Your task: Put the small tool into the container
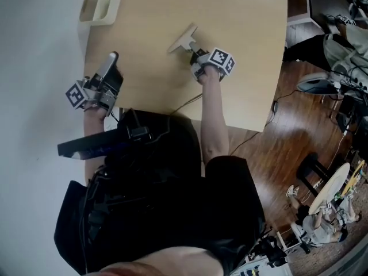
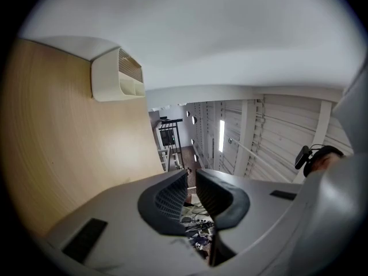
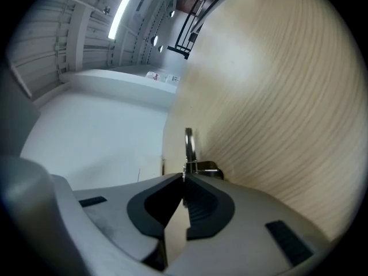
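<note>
Right fingers [image 3: 202,203]: closed on the small tool [image 1: 183,39], pinching its thin metal part so the pale blade juts ahead.
Left fingers [image 2: 167,200]: barely apart, nothing between; idle near the table [image 1: 247,50] edge.
Where: small tool is mid-table, well apart from the container [image 1: 101,2].
Why: container stands open-topped at the far left corner, ready to receive.

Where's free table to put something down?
Free: the broad table right of the right tongs out to the far-right corner; also the stretch between the container and those tongs. Crowded: near-left edge, where the left tongs hover.
</note>
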A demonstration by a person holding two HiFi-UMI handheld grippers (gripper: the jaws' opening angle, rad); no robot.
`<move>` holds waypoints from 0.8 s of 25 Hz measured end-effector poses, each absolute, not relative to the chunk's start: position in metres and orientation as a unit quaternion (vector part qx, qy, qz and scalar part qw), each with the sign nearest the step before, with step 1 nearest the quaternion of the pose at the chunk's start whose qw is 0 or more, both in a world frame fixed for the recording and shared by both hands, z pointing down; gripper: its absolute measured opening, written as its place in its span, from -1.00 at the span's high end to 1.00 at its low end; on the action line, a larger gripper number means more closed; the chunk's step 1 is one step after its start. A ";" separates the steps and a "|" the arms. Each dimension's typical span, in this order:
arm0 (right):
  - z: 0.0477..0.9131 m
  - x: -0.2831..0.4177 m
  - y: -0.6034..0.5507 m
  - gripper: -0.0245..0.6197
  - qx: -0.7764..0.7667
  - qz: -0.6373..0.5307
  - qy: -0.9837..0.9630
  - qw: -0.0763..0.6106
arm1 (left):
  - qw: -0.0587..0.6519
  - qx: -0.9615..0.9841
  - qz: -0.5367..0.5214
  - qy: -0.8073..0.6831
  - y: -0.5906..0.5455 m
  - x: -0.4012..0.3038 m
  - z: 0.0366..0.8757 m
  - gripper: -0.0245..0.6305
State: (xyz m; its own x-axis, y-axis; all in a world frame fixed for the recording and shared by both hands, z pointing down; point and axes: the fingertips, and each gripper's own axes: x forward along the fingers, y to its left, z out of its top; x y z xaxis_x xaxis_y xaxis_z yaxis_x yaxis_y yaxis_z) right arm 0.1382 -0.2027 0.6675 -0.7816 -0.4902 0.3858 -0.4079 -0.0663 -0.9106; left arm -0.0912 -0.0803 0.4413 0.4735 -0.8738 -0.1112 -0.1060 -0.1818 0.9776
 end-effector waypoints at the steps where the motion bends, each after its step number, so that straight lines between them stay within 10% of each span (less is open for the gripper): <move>1: 0.664 0.137 -0.203 0.96 -0.324 -0.649 0.688 0.035 | 0.525 0.676 -0.368 -0.363 -0.080 -0.093 0.442 0.82; 20: 0.478 0.045 -0.245 0.96 -0.175 -0.558 0.796 0.156 | 0.504 0.652 -0.425 -0.374 -0.089 -0.097 0.416 0.82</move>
